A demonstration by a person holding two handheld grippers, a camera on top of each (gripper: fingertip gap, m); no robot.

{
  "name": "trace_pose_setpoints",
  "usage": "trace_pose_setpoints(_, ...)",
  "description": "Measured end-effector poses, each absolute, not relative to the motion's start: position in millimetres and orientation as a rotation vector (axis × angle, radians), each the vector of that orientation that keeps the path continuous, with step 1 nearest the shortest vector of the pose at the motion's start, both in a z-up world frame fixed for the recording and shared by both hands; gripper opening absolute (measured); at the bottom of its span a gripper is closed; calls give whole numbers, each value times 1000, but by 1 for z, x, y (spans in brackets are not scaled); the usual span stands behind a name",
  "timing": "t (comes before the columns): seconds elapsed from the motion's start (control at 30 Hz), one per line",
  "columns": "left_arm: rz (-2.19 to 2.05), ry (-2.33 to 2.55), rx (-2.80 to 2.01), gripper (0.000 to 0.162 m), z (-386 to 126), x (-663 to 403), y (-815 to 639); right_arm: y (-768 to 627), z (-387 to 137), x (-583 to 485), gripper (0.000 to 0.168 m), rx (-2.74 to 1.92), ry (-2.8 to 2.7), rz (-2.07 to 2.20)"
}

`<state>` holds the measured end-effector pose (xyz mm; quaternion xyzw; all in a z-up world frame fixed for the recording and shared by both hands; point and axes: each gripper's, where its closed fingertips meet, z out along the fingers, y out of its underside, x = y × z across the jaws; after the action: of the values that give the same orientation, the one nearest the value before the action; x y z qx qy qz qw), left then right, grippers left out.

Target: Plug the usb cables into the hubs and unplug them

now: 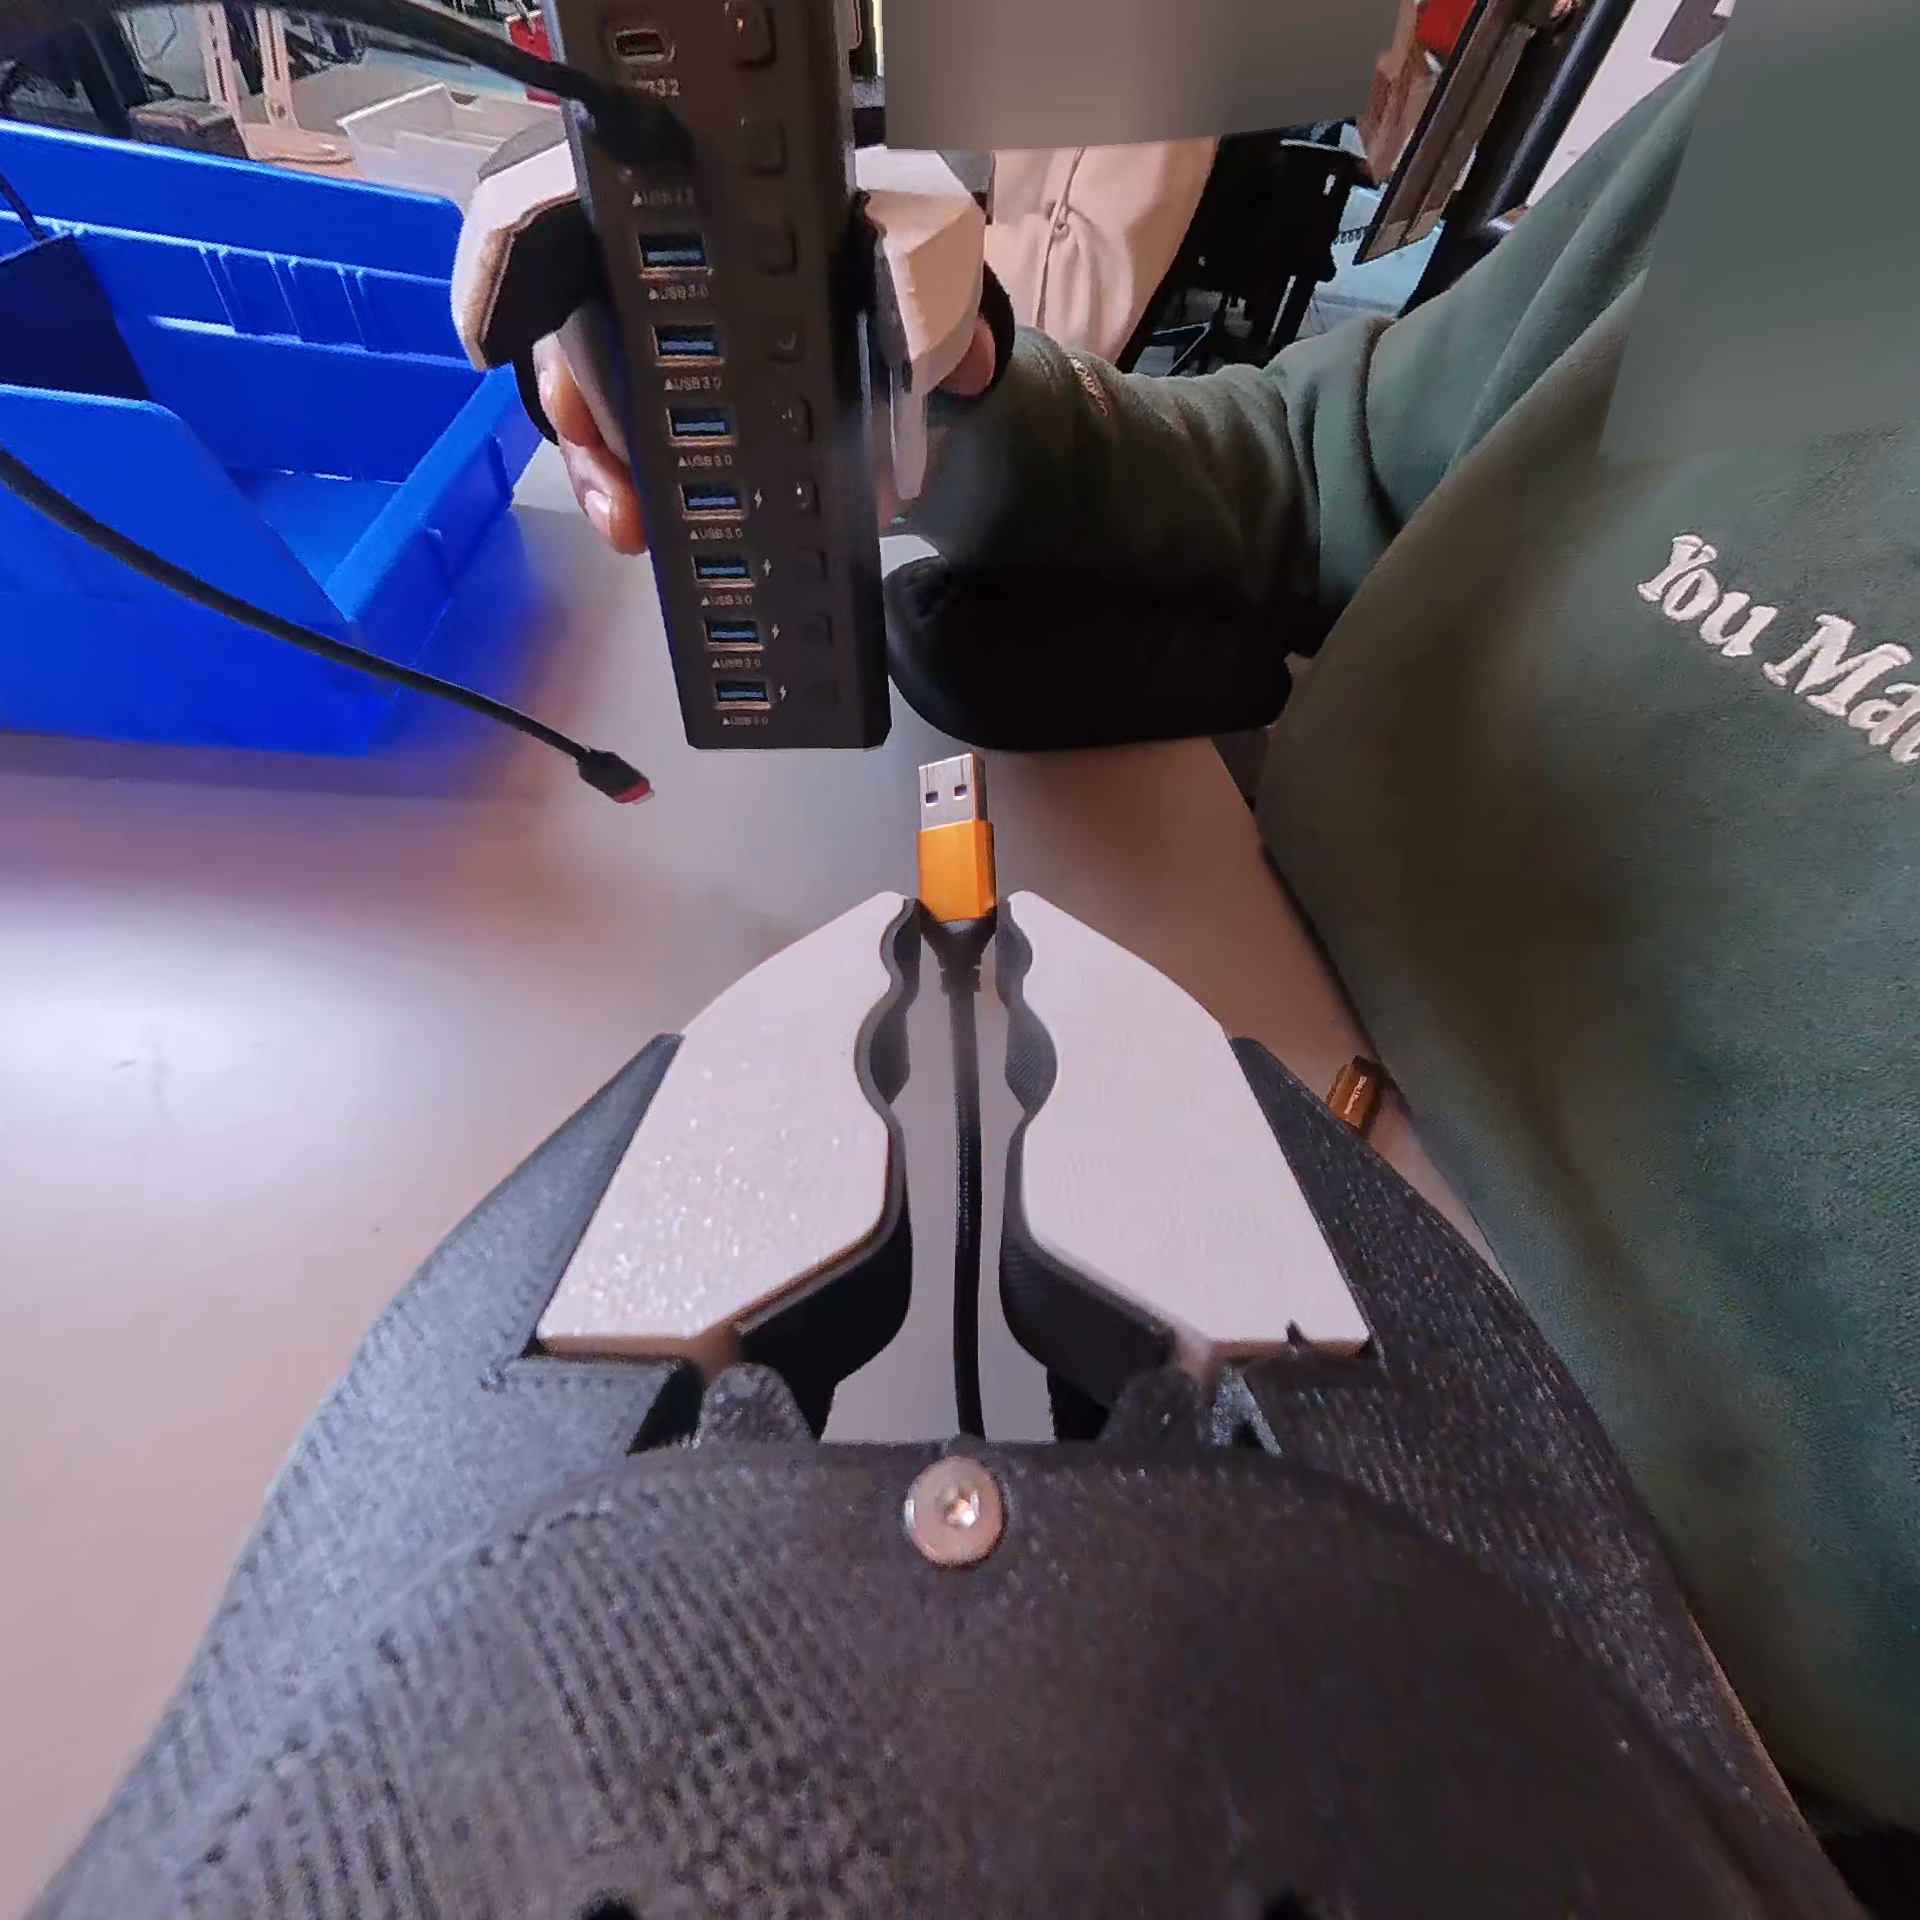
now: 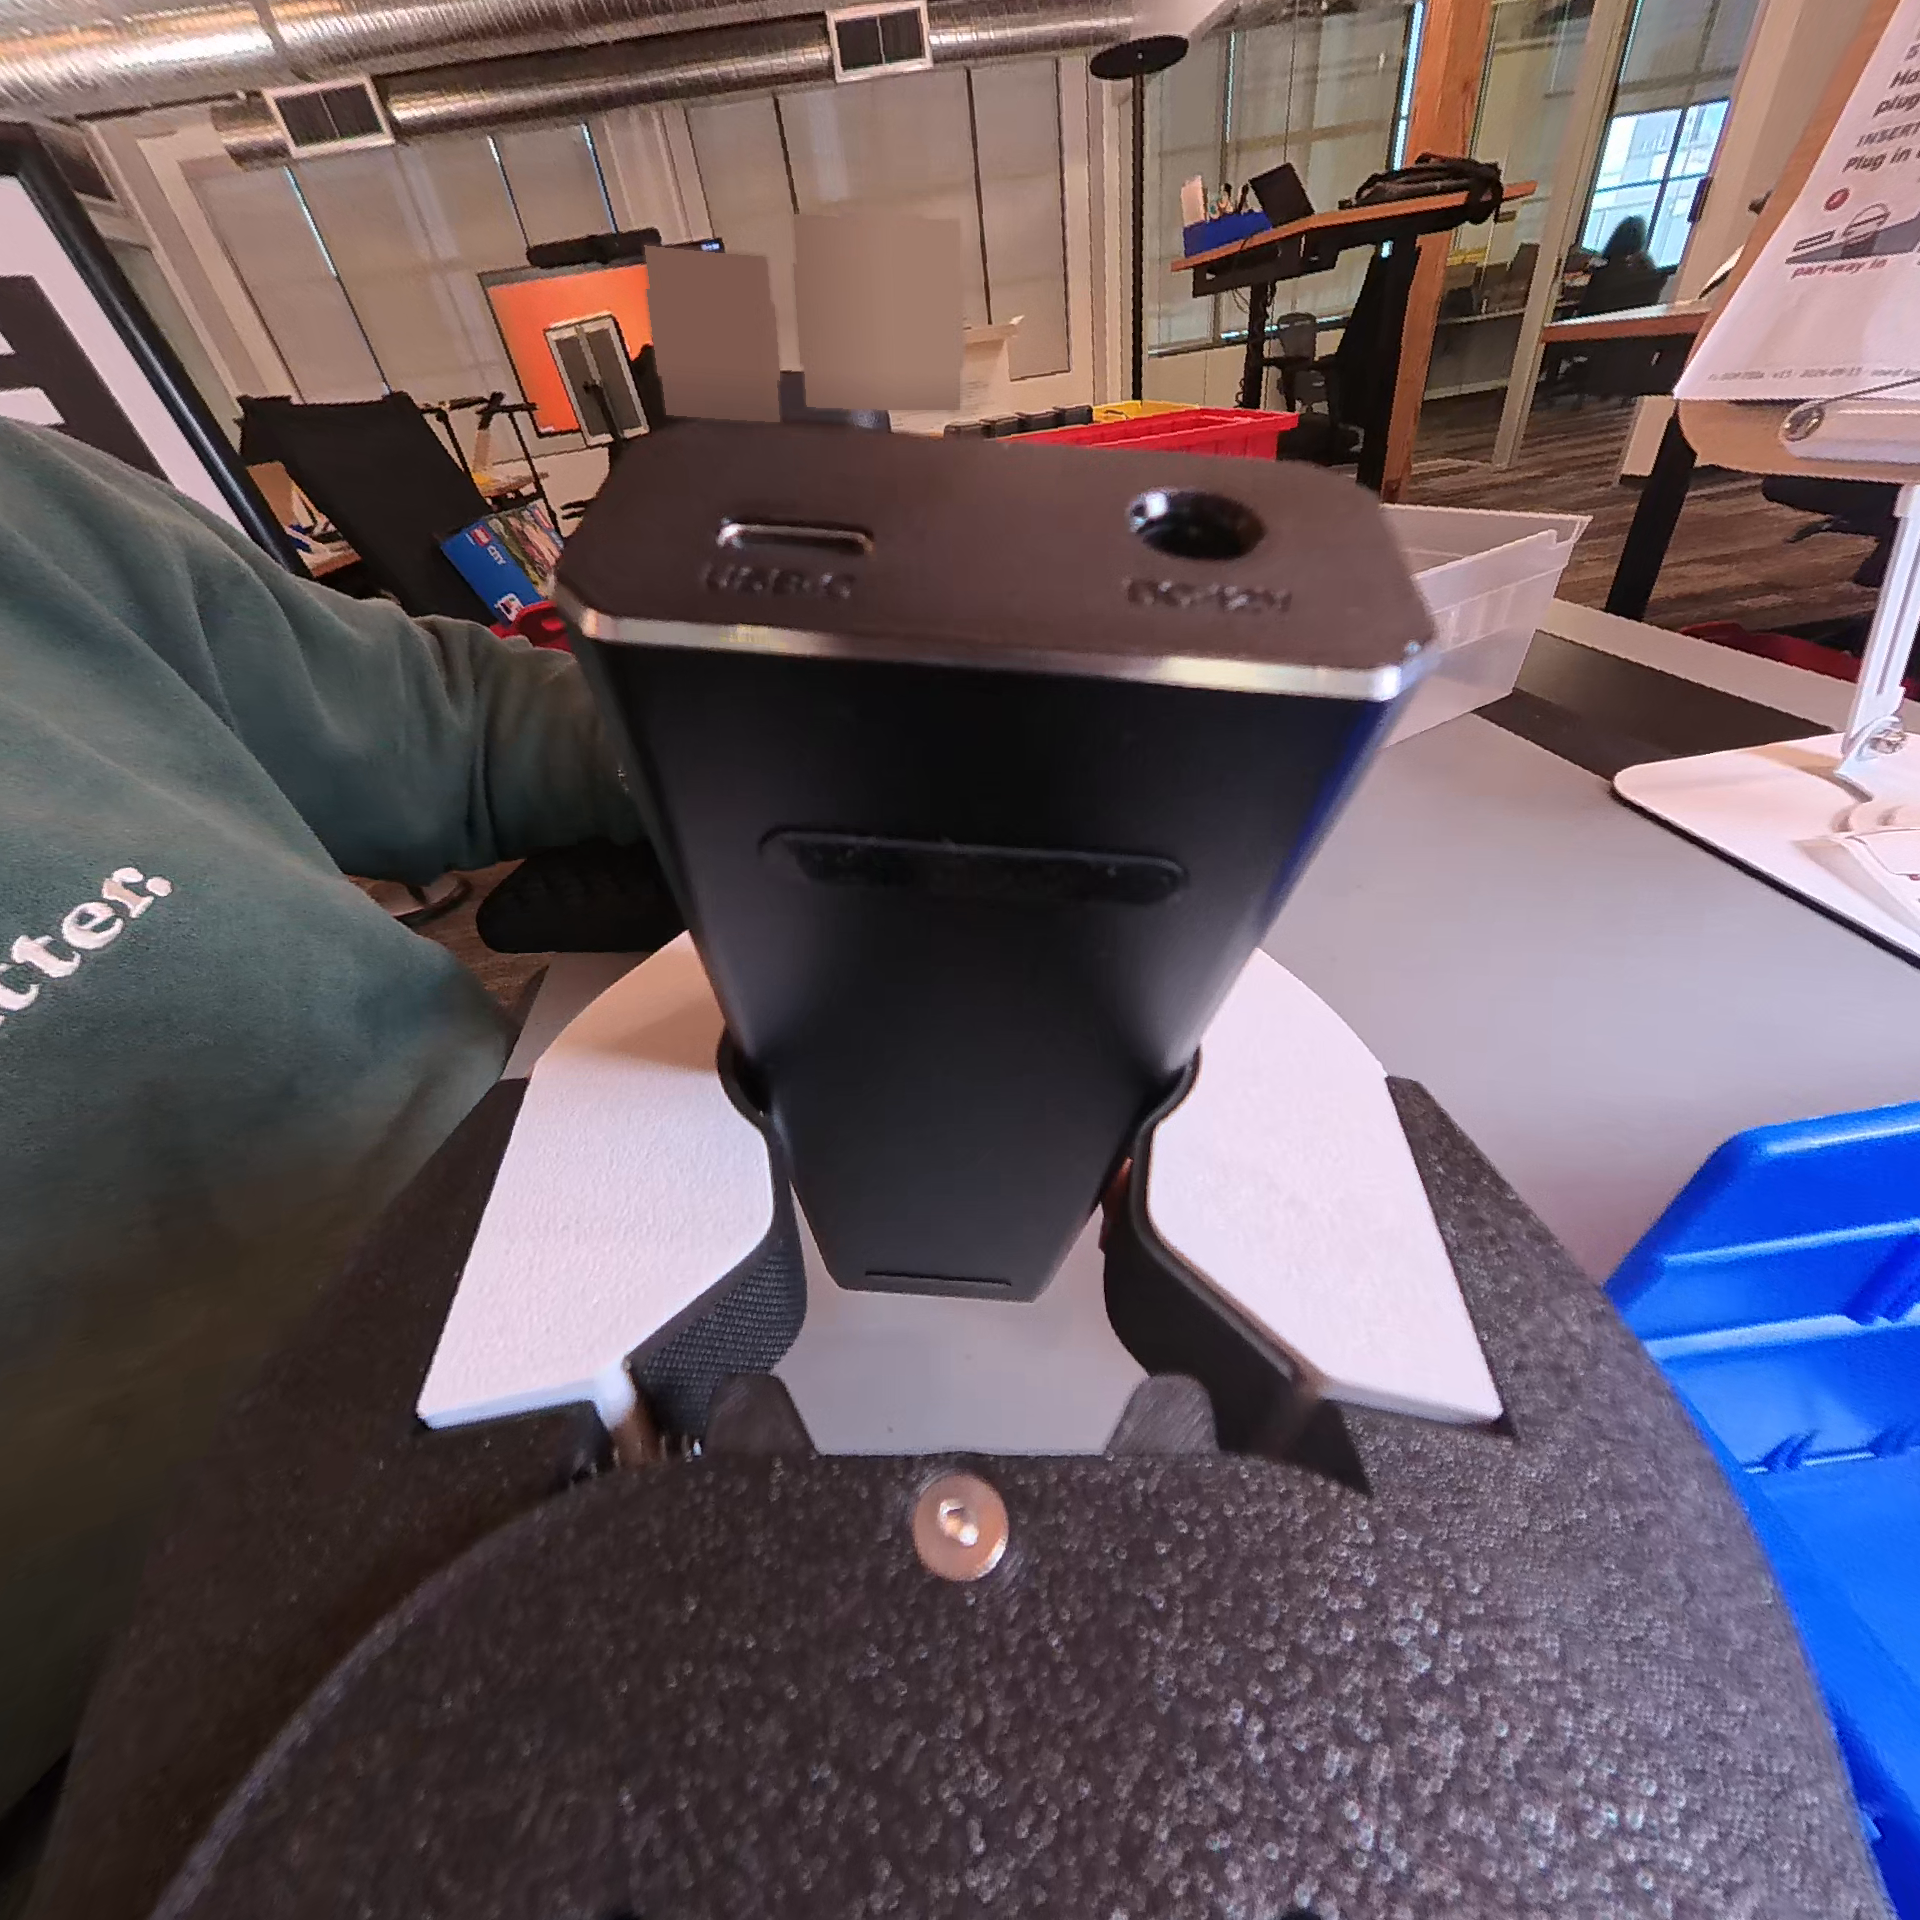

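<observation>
Left wrist view: left tongs (image 1: pixel 956 914) grip orange plug (image 1: pixel 956 854) below hub (image 1: pixel 743 416).

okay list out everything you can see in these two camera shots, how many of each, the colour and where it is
USB hub: one, black, held upright above the table in the right gripper, blue ports facing the left wrist camera.
Orange USB plug: one, orange with a silver tip, in the left gripper, just below the hub and not inserted.
Black cable: one, red-tipped end lying loose on the table beside the bin.
Plugged cable: one, black, entering the hub near its top.
Blue bin: one, on the table, left of the hub.
Table: one, pale grey.
White stand: one, holding a printed sheet, far right in the right wrist view.
Left gripper: shut on the plug.
Right gripper: shut on the hub.
Green sleeve: one, the person's.
</observation>
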<state>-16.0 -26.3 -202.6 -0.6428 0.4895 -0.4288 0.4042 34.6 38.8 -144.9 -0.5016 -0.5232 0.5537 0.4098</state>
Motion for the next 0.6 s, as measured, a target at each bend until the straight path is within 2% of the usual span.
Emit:
trace_pose_setpoints(0.3,-597,1290,-1903,14,-255,-42,6,15,-129,45,72,-1061,-1355,1592)
trace_pose_setpoints(0.6,-576,1277,-1684,14,-207,-15,-9,2,-131,47,72,-1007,-1409,1671)
